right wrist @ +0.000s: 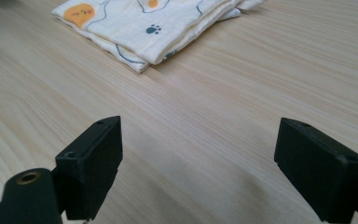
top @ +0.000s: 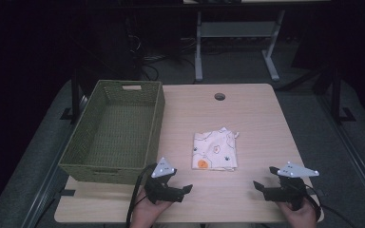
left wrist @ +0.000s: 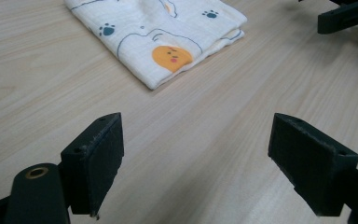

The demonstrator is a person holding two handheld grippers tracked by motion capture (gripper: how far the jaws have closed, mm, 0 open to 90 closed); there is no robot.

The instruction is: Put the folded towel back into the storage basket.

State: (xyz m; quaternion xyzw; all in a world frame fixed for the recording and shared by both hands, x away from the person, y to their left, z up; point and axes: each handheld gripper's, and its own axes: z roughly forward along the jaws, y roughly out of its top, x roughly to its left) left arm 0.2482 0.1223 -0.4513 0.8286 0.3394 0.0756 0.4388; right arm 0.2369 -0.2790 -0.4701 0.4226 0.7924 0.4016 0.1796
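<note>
Near the front edge of the table (top: pixel 247 114) I hold my left gripper (top: pixel 183 189) and my right gripper (top: pixel 259 186); both sit low over the wood, their tips turned toward each other and well apart; the jaws of each stand wide open and have hold of nothing, only bare wood grain lies between them.

Beyond them, near the middle of the table, lies the folded cloth (top: pixel 215 150); it rests flat on the wood, between my two grippers but farther in, touching neither. I can read no writing or label on it; it carries only prints. My left gripper view shows on the cloth (left wrist: pixel 163 35) an orange round face and dark paw prints; the tip of my other gripper shows at its top right corner. My right gripper view shows the cloth (right wrist: pixel 149 23) from its other side, where the stacked folded layers are seen along the edge.

Farthest, along the left edge of the table, the high view shows a green woven basket (top: pixel 158 114).
</note>
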